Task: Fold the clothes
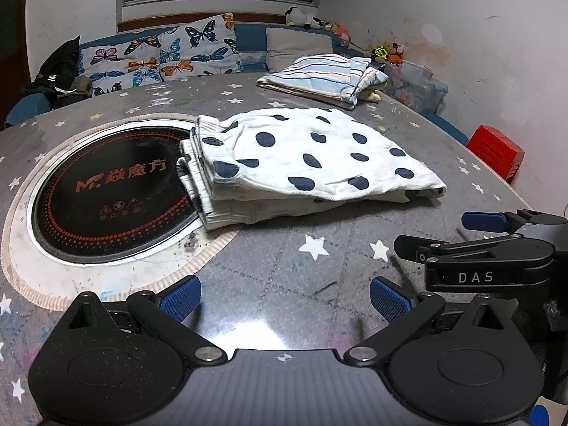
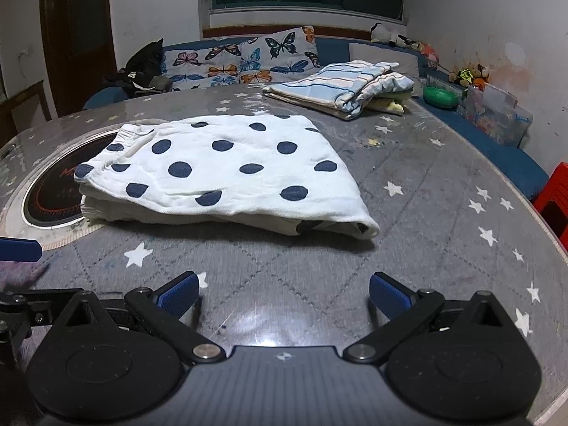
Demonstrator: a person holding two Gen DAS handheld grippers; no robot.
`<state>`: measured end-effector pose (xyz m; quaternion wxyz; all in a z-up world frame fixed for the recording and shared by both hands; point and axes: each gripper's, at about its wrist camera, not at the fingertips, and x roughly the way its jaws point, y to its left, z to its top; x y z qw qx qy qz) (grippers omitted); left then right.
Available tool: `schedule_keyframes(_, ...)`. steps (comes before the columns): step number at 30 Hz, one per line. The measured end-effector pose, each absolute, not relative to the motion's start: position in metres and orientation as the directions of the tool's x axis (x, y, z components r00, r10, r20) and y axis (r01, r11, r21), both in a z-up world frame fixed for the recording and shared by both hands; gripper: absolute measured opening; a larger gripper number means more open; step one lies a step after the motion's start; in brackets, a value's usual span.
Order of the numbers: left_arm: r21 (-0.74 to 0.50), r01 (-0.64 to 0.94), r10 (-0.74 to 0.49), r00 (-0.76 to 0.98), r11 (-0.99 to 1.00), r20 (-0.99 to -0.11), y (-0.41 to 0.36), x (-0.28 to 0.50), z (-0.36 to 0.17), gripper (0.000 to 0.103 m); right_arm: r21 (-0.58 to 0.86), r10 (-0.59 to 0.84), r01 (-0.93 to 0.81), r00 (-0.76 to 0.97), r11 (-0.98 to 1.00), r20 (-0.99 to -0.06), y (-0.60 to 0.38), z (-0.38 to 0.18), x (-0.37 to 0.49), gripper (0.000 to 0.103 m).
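Counter (image 2: 426, 191): grey, star-printed, carrying everything listed. Induction hob (image 1: 106, 191): round, black, lying sunk into the counter. Polka-dot garment (image 2: 227, 167): folded, resting with its waistband end overlapping the hob, long axis running from hob toward the counter's right edge. Striped folded pile (image 2: 337, 85): sitting well beyond the hob, apart from the garment. Left gripper (image 1: 284, 296) and right gripper (image 2: 284, 293): fingers standing wide, holding nothing, hovering nearer than the garment.
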<state>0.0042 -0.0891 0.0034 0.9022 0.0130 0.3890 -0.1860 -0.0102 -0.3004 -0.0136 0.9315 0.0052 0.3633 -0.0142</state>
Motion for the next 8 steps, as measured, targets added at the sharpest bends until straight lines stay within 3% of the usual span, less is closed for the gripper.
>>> schedule_keyframes(8,-0.114,0.348,-0.323,0.633,0.931,-0.703,-0.0913,0.0109,0.0050,0.103,-0.001,-0.028,0.037,0.735,0.999,-0.677,-0.3009,-0.0143,-0.0028,0.103)
